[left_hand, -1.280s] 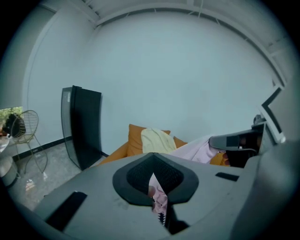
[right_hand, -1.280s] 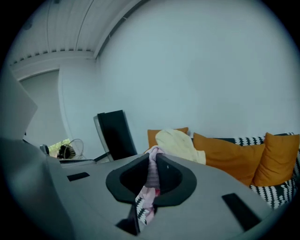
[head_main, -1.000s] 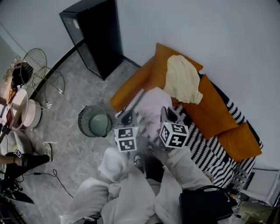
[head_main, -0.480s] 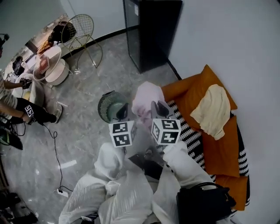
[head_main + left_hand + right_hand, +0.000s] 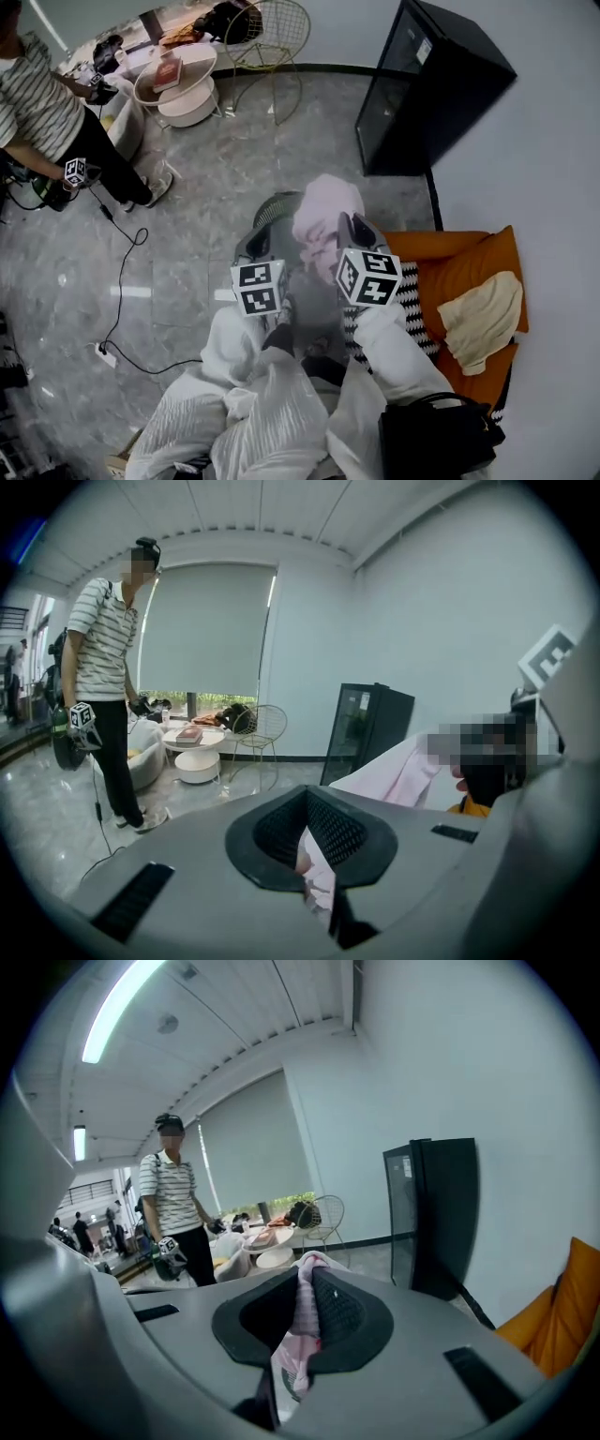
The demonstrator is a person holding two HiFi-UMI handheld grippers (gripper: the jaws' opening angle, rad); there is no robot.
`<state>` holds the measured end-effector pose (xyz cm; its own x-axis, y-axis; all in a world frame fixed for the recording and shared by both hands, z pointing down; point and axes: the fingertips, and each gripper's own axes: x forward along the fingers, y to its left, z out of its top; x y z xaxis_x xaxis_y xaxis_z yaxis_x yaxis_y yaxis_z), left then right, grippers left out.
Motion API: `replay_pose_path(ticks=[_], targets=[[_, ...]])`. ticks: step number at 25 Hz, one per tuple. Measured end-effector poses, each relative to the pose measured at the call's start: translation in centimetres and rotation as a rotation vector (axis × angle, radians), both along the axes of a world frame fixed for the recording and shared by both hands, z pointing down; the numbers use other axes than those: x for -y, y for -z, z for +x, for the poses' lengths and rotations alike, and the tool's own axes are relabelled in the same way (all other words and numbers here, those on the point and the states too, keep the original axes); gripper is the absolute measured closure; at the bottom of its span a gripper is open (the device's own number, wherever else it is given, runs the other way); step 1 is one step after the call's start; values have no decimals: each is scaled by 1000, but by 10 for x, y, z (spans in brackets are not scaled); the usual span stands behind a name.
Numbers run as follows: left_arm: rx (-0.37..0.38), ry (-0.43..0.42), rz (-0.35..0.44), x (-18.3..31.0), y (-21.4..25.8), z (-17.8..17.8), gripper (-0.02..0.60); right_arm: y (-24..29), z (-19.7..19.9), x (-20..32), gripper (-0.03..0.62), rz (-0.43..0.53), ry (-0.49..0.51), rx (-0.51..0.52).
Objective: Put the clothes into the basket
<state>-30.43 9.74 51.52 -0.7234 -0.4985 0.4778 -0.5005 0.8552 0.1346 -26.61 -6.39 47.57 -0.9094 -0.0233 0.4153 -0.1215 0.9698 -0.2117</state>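
Observation:
A pink garment (image 5: 324, 217) hangs between both grippers, above the round grey-green basket (image 5: 270, 214), whose right side it hides. My left gripper (image 5: 257, 246) is shut on one edge of the cloth, which shows pinched between its jaws in the left gripper view (image 5: 313, 853). My right gripper (image 5: 353, 231) is shut on the other edge, a pink fold caught between its jaws (image 5: 300, 1324). A cream garment (image 5: 479, 320) lies on the orange sofa (image 5: 457, 267) at the right.
A black cabinet (image 5: 424, 86) stands against the wall behind the basket. A person in a striped shirt (image 5: 39, 111) stands at the far left near round white tables (image 5: 184, 82) and a wire chair (image 5: 272, 28). A cable (image 5: 122, 281) runs over the floor. A black bag (image 5: 439, 437) sits bottom right.
Both grippers have swung left with the pink garment, from over the sofa to over the basket. The view has turned with them, so the sofa has slid to the right.

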Motion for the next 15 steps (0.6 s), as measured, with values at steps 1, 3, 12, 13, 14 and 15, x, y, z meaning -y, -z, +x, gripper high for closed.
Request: replay_pose_path(ticks=[1,3,12,13,14,15], targets=[[1,9,-4,-8,-1,-9,575,-3,-10,-8,546,-2,10,-5],[-2,43,-5,-24,-4,-29,575,-10,-30,-21,546,-2,39,-17],[-61,105,-27,-67,-52,-88,577,-83,-94,-61,546,-35,82,-132],[-68,107,-28,-71,-57,-93,577,-91,-100,-65,546,-38,84,-143],[-75,107,-31,-73,-63,-98,575,-98,-106,-68,546,-40,86,-153],[-82,107,-34,-75,-69,-103,575,-106,-112,-70,546,-41,88,-164]])
